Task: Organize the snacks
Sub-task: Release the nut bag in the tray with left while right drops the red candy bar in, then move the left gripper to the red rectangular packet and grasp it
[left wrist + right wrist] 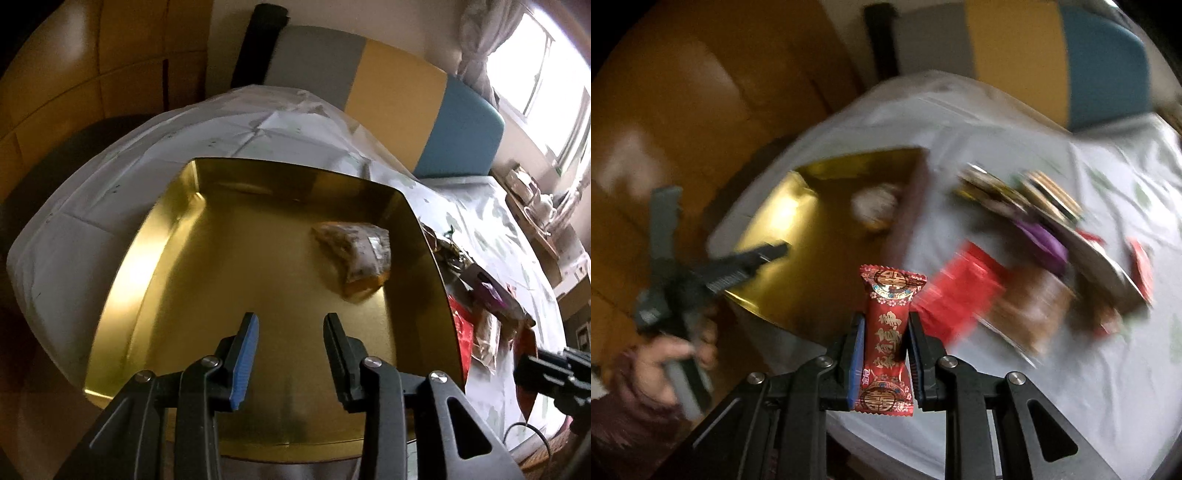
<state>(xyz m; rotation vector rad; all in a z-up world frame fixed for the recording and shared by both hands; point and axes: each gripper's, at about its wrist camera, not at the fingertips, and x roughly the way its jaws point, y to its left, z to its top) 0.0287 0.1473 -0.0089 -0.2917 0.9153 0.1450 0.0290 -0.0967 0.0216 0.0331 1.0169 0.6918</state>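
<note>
A gold tray sits on the white tablecloth, with one brownish snack packet lying in its far right corner. My left gripper hovers over the tray's near part, open, with nothing between its fingers. My right gripper is shut on a red snack packet with gold lettering, held upright above the table, to the right of the tray. In the left wrist view the right gripper shows at the right edge.
Several loose snacks lie right of the tray: a red packet, a purple one, a brown one. A hand holds the left gripper's handle. A striped bench back stands behind the table.
</note>
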